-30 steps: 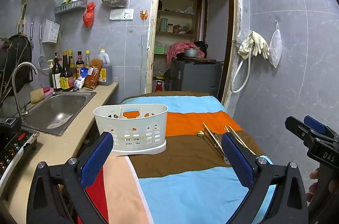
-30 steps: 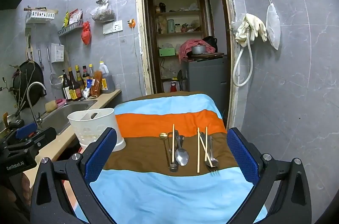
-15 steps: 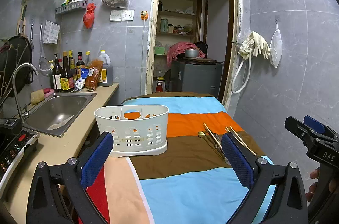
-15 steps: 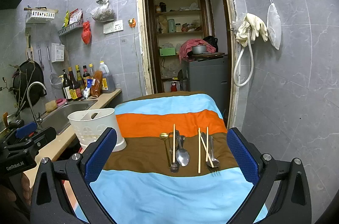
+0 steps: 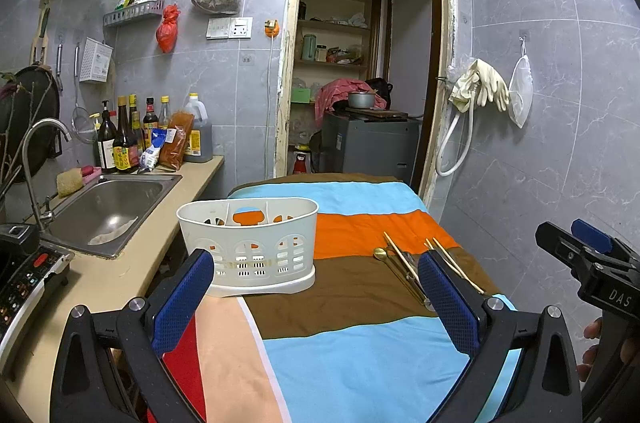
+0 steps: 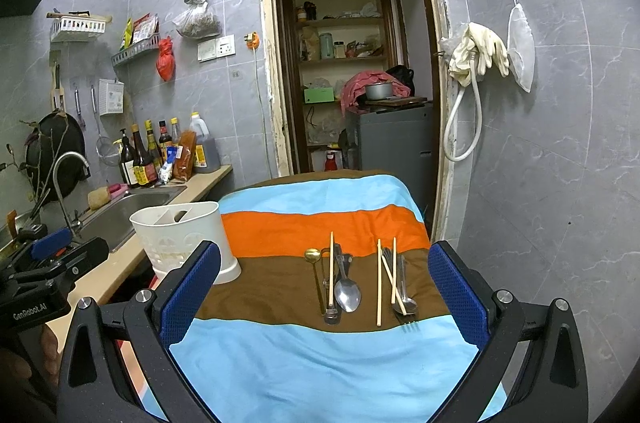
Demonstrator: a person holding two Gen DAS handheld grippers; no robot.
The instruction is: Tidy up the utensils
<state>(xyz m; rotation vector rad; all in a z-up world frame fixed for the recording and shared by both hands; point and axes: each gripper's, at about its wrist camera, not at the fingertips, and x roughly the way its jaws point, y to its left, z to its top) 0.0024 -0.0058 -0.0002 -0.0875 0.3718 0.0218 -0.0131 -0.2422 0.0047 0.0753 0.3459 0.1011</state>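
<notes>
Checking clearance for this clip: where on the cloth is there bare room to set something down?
Bare: the near blue stripe below the utensils, and the brown band between the white caddy and them. Crowded: the utensil row at right.

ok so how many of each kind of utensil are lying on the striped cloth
chopsticks: 4
spoons: 3 (1 gold, 2 silver)
fork: 1
dark metal piece, kind unclear: 1
total: 9
</notes>
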